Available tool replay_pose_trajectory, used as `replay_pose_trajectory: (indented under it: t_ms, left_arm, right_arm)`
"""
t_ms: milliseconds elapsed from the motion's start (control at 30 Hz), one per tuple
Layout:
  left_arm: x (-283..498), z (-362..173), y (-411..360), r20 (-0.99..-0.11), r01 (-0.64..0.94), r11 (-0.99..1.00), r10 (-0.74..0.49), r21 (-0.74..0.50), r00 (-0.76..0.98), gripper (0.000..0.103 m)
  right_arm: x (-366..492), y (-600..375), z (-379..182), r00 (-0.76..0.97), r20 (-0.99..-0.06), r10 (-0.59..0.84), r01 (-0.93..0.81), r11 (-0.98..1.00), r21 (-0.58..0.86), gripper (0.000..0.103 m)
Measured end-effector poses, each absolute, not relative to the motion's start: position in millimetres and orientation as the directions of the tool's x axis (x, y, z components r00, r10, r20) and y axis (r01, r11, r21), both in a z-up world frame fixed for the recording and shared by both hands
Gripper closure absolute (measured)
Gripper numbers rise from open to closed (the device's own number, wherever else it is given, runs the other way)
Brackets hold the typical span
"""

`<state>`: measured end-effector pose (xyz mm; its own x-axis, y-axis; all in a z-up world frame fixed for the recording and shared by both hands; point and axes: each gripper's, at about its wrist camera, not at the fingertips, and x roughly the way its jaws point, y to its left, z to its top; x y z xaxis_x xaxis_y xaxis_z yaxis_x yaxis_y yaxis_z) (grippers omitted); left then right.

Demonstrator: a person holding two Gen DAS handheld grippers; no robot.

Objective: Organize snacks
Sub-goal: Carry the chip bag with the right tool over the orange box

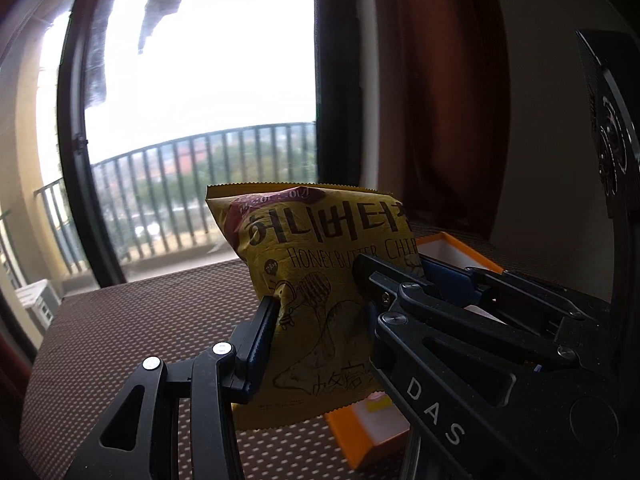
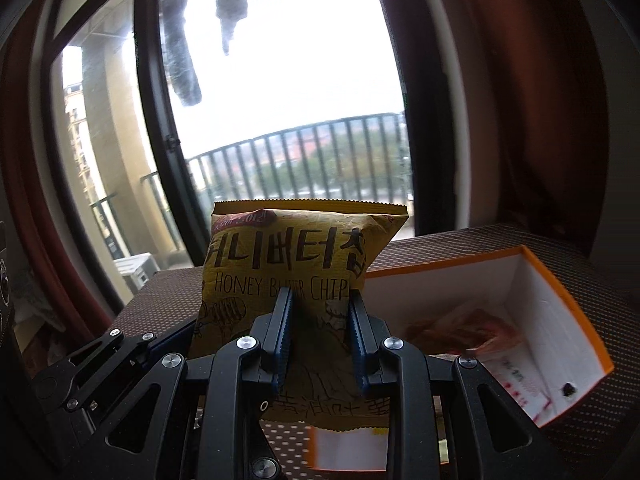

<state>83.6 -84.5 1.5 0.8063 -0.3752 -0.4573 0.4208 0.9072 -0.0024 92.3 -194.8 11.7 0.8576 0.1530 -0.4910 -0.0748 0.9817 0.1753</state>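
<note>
One yellow chip bag (image 2: 296, 276) stands upright, long axis vertical, crimped top edge up and print facing the cameras, held above the bench (image 1: 132, 320). The right tool (image 2: 320, 340) is clenched on its lower middle; the left tool (image 1: 320, 320) grips its lower part too. Just right of it, one orange box (image 2: 560, 304) lies open, with an orange-red packet (image 2: 460, 330) and paper inside.

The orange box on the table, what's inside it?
Inside the orange box: a crinkly reddish snack packet and printed paper. The chip bag hides its left part.
</note>
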Motion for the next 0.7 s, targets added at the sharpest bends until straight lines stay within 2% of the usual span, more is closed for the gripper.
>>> replay_pose_trajectory:
  t_ms: [433,700]
  left_arm:
    - [130,-28,-143,-0.526,0.567,0.823,-0.492,-0.023,0.694,0.058]
    - [164,-52,-167,-0.606,0.585,0.810,-0.490,-0.049,0.627,0.057]
  right_arm:
    - [95,-272,-9,0.845,-0.535,0.011,0.106,0.976,0.188,0.074]
    - [115,-302,-34,0.791,-0.611,-0.027,0.184,0.963,0.196,0.074]
